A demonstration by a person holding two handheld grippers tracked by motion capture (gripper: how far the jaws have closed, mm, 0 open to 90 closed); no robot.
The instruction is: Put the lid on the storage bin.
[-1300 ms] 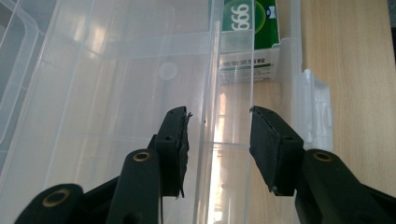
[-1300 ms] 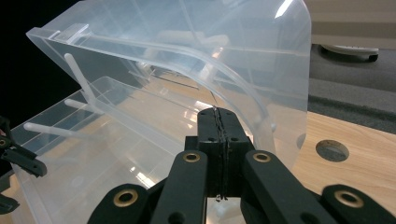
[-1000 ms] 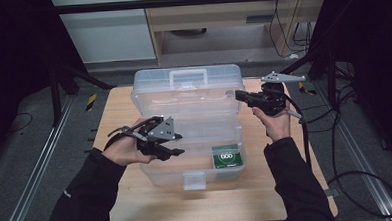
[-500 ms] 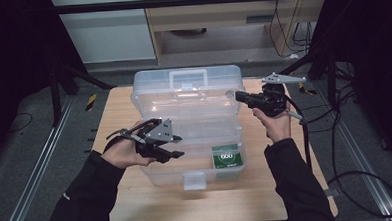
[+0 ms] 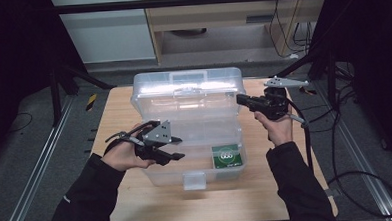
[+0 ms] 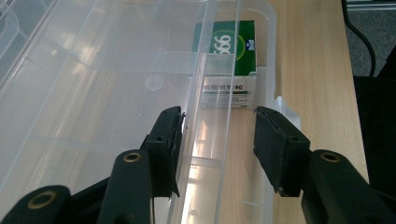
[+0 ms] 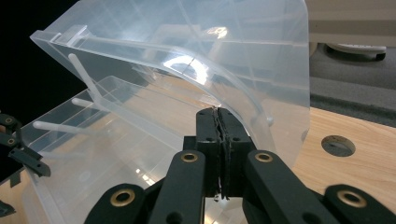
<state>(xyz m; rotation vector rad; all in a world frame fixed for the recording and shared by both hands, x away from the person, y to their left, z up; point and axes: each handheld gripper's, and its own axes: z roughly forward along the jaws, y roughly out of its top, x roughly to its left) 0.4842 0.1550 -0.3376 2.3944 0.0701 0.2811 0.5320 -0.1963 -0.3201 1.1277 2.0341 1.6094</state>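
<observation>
From above, a clear plastic box (image 5: 190,136) sat in the middle of the wooden table (image 5: 119,109), with its lid (image 5: 188,88) standing up toward the far edge. A green packet (image 5: 228,155) lay inside the box, in its near right corner. The left gripper (image 5: 171,147) was at the box's left side. The right gripper (image 5: 241,98) was up at the lid's right edge.

In the left gripper view, the left gripper (image 6: 217,135) had its jaws apart, one on each side of the box's near wall (image 6: 233,93). The pads did not press on it. The green packet (image 6: 229,51) lay farther along, at the end of the box.

In the right gripper view, the right gripper (image 7: 217,116) was pinched tight on the lid's curved edge (image 7: 233,88). The table (image 7: 364,158) showed at the right.
</observation>
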